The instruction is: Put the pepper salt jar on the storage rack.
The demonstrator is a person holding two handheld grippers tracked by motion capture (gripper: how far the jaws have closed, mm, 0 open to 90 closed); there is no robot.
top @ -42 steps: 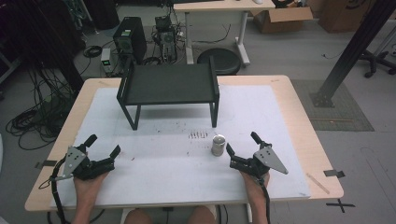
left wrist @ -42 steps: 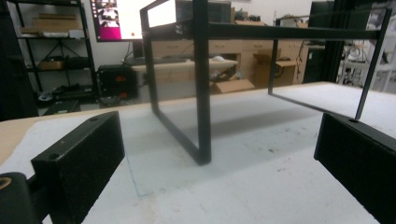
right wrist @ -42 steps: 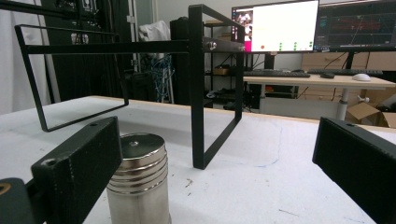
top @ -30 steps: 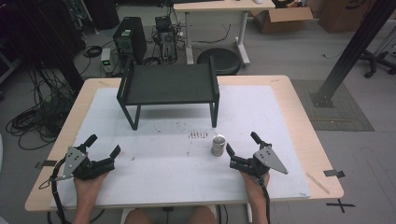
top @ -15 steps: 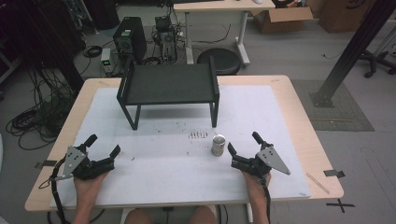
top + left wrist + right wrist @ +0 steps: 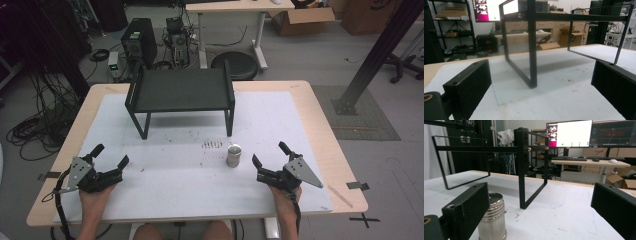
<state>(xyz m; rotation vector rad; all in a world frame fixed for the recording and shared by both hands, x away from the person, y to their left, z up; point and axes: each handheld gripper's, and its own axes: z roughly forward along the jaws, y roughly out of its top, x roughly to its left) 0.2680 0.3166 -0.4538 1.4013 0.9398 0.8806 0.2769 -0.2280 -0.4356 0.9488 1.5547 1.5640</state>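
my right gripper (image 6: 272, 161), jaws wide and empty, sits nearest the upright ribbed steel canister (image 6: 233, 155), standing just ahead-left of its left jaw.

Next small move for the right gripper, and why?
Probably ease the right gripper forward and to its left to bracket the metal canister. Its jaws stand open, and the canister stands upright, untouched, just off the left jaw, in front of the black rack.
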